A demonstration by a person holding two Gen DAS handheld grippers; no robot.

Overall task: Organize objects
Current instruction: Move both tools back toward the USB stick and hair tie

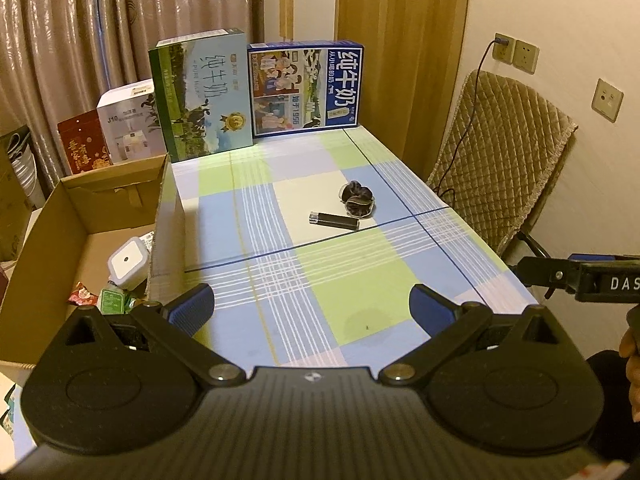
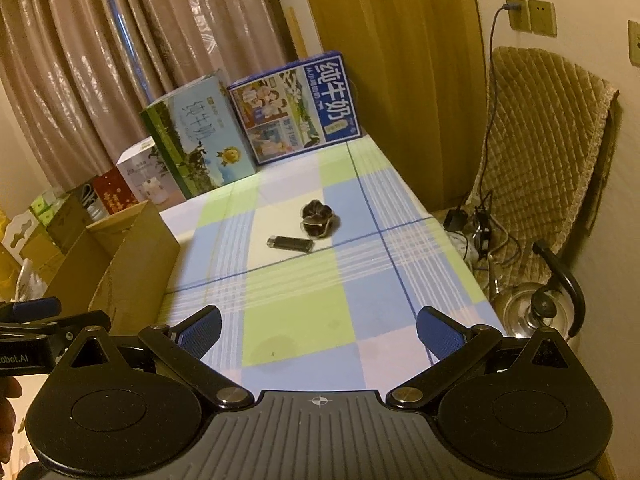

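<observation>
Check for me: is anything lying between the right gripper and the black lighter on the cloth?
Nothing visible. The right gripper is open over bare checked tablecloth, and the stretch up to the black lighter is clear. The dark scrunchie lies just beyond the lighter, close to its right end, not in the path.
</observation>
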